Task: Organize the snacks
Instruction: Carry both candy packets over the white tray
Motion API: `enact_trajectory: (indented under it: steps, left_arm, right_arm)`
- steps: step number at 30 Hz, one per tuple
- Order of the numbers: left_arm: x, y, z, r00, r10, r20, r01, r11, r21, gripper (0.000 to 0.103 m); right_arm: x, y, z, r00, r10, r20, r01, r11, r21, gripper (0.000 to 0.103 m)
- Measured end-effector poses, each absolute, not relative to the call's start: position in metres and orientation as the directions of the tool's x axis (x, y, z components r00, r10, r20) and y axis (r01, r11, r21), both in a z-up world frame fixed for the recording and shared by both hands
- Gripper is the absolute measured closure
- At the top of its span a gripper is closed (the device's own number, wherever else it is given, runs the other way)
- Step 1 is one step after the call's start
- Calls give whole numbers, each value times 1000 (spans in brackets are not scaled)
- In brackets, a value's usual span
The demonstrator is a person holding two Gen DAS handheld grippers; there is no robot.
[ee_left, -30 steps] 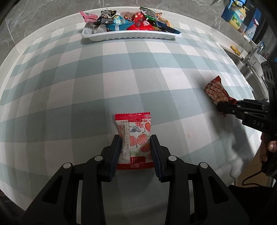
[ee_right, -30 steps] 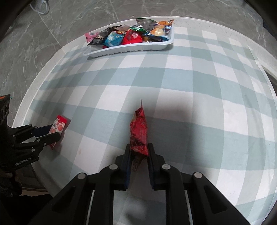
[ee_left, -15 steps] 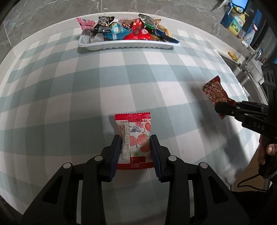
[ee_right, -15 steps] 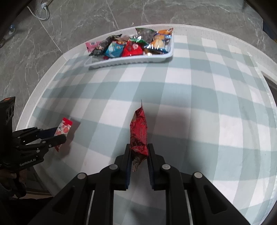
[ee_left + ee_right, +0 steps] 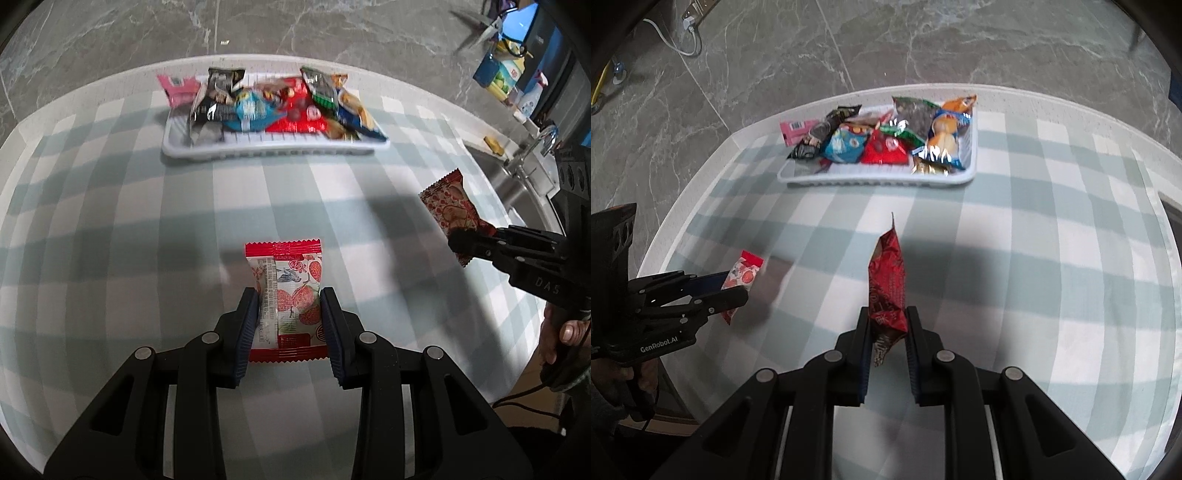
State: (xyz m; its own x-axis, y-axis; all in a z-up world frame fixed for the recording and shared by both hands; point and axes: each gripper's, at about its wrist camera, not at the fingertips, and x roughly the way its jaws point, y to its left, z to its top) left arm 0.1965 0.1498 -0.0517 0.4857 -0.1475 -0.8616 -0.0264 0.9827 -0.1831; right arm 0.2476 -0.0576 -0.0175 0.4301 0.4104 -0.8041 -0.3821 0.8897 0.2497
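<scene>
My left gripper (image 5: 289, 301) is shut on a red-and-white strawberry snack packet (image 5: 286, 291) and holds it above the checked tablecloth (image 5: 110, 229). It also shows in the right wrist view (image 5: 743, 274). My right gripper (image 5: 887, 321) is shut on a dark red snack packet (image 5: 887, 275), held edge-on above the cloth; it shows at the right of the left wrist view (image 5: 448, 210). A white tray (image 5: 273, 149) piled with several snack packets stands at the far side of the table, also in the right wrist view (image 5: 879, 179).
The round table's edge (image 5: 701, 173) curves at the left and far side, with grey marble floor (image 5: 923, 48) beyond. A sink with a faucet (image 5: 532, 155) and coloured bottles (image 5: 498, 74) lies to the right.
Both grippers have lifted with their packets and moved toward the tray, which now looks nearer and larger. Both grips are unchanged.
</scene>
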Motion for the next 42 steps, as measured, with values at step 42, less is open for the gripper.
enact_trajectory:
  steps: [42]
  left_arm:
    - [408, 206, -2, 570, -155, -807, -4, 982, -191, 71]
  right_arm:
    - [428, 10, 22, 445, 483, -754, -453, 848, 275, 84]
